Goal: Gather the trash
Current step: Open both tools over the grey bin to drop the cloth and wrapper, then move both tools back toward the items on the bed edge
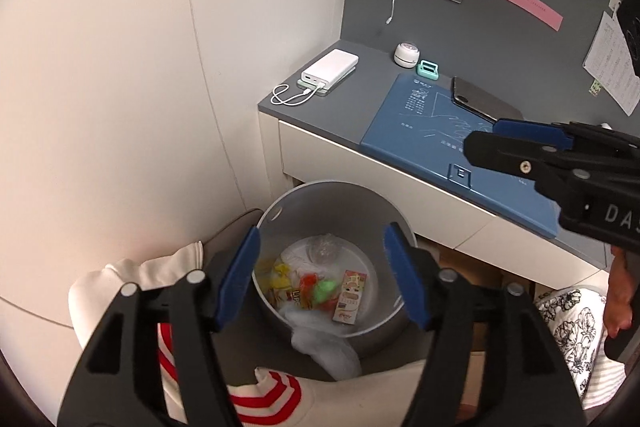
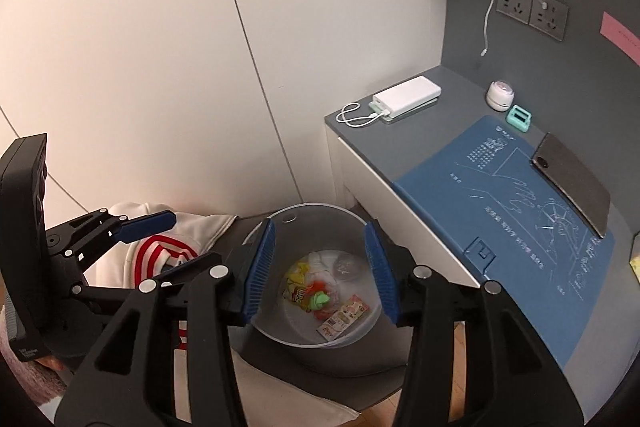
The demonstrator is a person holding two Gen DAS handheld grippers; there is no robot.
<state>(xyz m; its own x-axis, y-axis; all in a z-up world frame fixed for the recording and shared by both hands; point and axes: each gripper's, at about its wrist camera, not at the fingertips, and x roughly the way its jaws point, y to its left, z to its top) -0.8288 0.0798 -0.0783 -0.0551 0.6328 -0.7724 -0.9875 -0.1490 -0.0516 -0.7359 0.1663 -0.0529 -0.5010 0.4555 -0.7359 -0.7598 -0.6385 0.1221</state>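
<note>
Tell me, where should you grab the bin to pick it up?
Grip the bin's rim, coming straight down from above. The bin stands upright and open at the top. Its round wall looks too wide for the jaws, but the thin rim should fit between the fingers. The side nearest the camera looks free, and the desk crowds the far side.
</note>
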